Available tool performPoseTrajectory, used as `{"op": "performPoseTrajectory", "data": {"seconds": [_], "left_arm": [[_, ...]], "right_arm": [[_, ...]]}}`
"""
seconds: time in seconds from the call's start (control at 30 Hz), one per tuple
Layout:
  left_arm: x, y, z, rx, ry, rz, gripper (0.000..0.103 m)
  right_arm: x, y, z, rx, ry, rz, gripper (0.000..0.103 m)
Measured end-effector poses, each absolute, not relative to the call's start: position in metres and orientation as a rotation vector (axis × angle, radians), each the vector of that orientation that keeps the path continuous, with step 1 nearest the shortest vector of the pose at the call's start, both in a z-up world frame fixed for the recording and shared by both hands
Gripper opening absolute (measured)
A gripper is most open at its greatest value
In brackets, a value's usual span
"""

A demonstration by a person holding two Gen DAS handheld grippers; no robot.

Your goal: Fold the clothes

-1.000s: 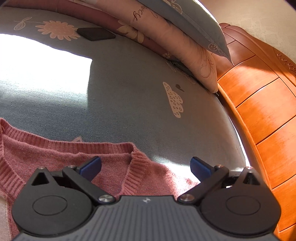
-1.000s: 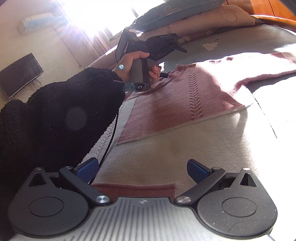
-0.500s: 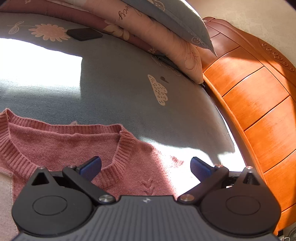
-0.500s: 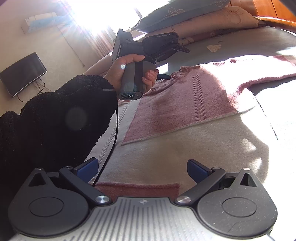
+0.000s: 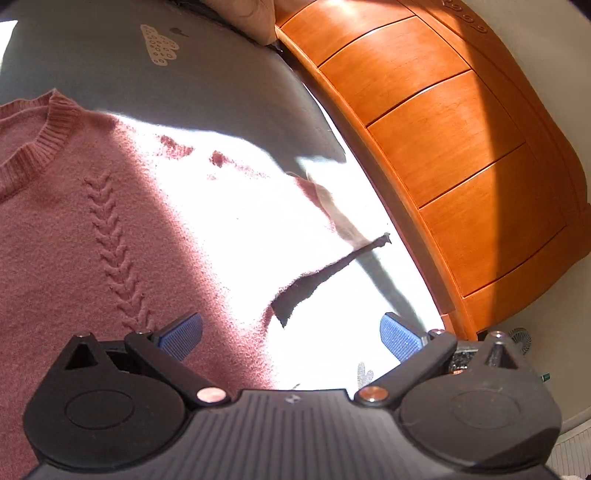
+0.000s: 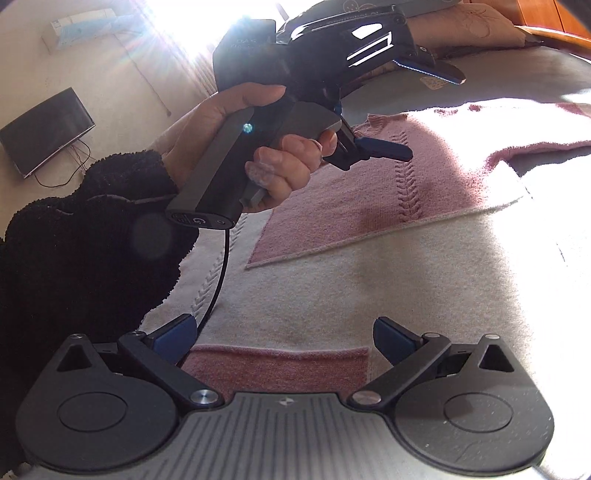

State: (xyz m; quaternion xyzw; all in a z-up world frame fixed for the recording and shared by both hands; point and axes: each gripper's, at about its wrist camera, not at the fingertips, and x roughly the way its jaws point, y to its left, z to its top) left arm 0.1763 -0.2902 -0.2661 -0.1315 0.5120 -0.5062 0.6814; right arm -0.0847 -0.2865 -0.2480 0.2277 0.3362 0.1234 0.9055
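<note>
Pink and cream knit: the sweater [image 5: 110, 236] lies flat on a grey bedspread [image 5: 229, 85], collar [image 5: 44, 136] to the far left in the left wrist view, one sleeve [image 5: 317, 199] reaching right toward the wooden bed frame [image 5: 450, 147]. Strong sunlight washes out the sleeve area. Left gripper [image 5: 291, 334]: jaws wide apart, nothing between the blue pads [image 5: 181, 334], held above the sweater's chest beside a cable-stitch line. In the right wrist view a hand [image 6: 236, 147] in a black fleecy sleeve [image 6: 74, 236] grips this tool's handle, raised clear of the fabric. Right gripper [image 6: 284, 338]: jaws wide, empty, over the cream band near the hem. Pillows [image 6: 469, 22] lie at the far end. A dark screen [image 6: 44, 129] stands on the floor, far left.
</note>
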Motion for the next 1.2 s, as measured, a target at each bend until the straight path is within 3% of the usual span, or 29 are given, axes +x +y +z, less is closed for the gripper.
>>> {"op": "performPoseTrajectory", "data": {"seconds": [0.3,1.2], "left_arm": [[0.186,-0.323,-0.292,-0.416,1.195,-1.158,0.101],[0.165,-0.336,-0.293,-0.359,1.243,-1.217,0.102]], "right_arm": [[-0.087,-0.284,-0.246,0.461,0.698,0.272,0.103],[-0.088,-0.285,-0.242,0.461,0.692,0.278,0.103]]}}
